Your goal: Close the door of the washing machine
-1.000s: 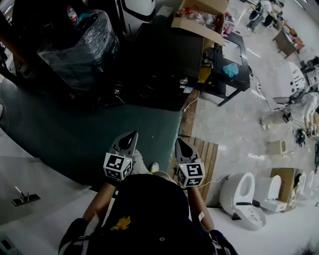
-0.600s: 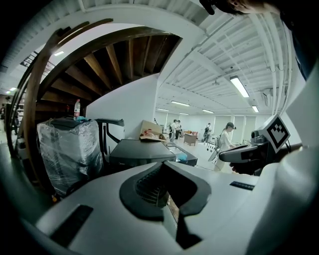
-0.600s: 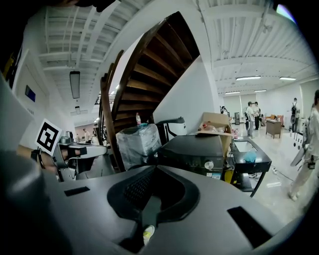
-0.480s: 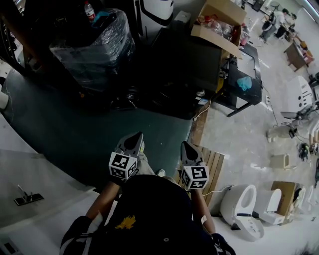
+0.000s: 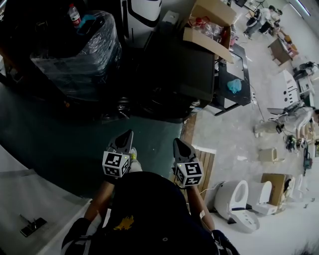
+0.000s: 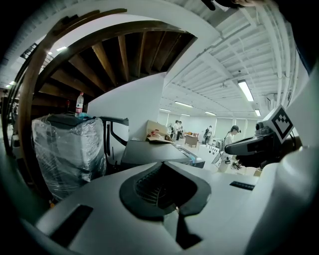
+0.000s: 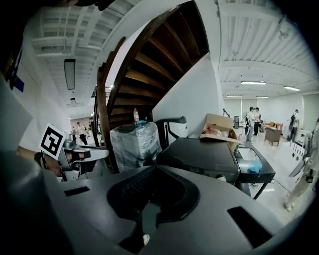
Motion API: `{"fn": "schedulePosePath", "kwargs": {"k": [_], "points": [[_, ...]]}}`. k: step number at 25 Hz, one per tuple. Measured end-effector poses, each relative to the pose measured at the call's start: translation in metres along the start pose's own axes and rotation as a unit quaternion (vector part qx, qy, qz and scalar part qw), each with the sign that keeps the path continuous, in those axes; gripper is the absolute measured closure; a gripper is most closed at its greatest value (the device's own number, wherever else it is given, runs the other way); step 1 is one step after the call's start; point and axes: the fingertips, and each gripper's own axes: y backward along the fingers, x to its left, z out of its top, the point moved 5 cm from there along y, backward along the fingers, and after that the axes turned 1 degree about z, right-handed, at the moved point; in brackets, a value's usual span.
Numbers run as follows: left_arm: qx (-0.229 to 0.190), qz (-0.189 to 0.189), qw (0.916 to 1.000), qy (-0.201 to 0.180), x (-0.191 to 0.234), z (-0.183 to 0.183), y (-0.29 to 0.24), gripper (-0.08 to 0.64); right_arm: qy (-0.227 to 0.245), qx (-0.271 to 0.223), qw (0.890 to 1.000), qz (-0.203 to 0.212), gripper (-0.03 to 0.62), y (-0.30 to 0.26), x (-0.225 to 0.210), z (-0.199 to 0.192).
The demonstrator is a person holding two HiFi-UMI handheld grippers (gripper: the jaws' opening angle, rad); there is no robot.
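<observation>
Head view, steep look down at a dim workshop floor. A dark green mat (image 5: 75, 134) covers the left and centre; its far edge is lost in shadow.

In the gripper views a curved wooden staircase (image 7: 149, 60) arches overhead, its top cut off by the frame.

The washing machine (image 5: 179, 74) is a black boxy unit straight ahead at the mat's far edge, well apart from both grippers. Only its flat top and one side show, so the door can't be made out in any view, nor whether it's open or closed.

Left of it stands a bulky load in clear plastic wrap (image 5: 79, 50), contents too dark to tell. A small bottle (image 5: 74, 15) stands on top.

The person's dark cap and top (image 5: 144, 209) fill the bottom centre and hide most of both arms.

An open cardboard box (image 5: 214, 10) sits beyond the machine, partly cut off by the top edge. White toilets (image 5: 234, 191) stand on pale floor at lower right. A wooden pallet (image 5: 205, 164) lies just beside the mat, half hidden behind the right arm.

The left gripper (image 5: 128, 133) and right gripper (image 5: 177, 142) are held side by side over the mat, pointing fwd. Both have their jaws pressed together w/ nothing btwn them.

A blue cloth (image 5: 234, 85) lies on a low black stand right of the machine.
</observation>
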Motion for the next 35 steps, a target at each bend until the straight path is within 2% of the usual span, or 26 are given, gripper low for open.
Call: {"fn": "schedulePosePath", "kwargs": {"k": [4,10,13,17,19,22,25,29,35], "points": [[0.001,-0.017,0.9998,0.011,0.043,0.004,-0.018,0.543,0.004,0.007,1.0,-0.019,0.565,-0.034,0.011,0.018],[0.013,-0.041,0.9989,0.018,0.098,0.004,-0.033,0.543,-0.018,0.036,0.998,-0.057,0.565,-0.07,0.025,0.021],[0.021,-0.057,0.998,0.015,0.12,0.002,-0.039,0.543,-0.024,0.041,0.997,-0.064,0.565,-0.087,0.041,0.027],[0.031,-0.061,0.9976,0.006,0.146,-0.009,-0.052,0.543,-0.021,0.07,0.995,-0.062,0.565,-0.097,0.053,0.013],[0.032,-0.07,0.997,-0.01,0.151,-0.018,-0.059,0.543,-0.023,0.08,0.994,-0.064,0.565,-0.098,0.055,0.008],[0.038,-0.1,0.9919,-0.069,0.154,-0.034,-0.069,0.543,-0.03,0.085,0.993,-0.077,0.565,-0.103,0.056,0.004],[0.053,-0.095,0.989,-0.1,0.169,-0.047,-0.073,0.543,-0.028,0.094,0.993,-0.071,0.565,-0.119,0.065,0.001],[0.077,-0.083,0.9891,-0.094,0.192,-0.073,-0.09,0.543,-0.028,0.11,0.991,-0.07,0.565,-0.127,0.069,-0.008],[0.114,-0.059,0.9875,-0.091,0.224,-0.087,-0.1,0.541,-0.042,0.136,0.989,-0.052,0.565,-0.136,0.072,-0.023]]}}
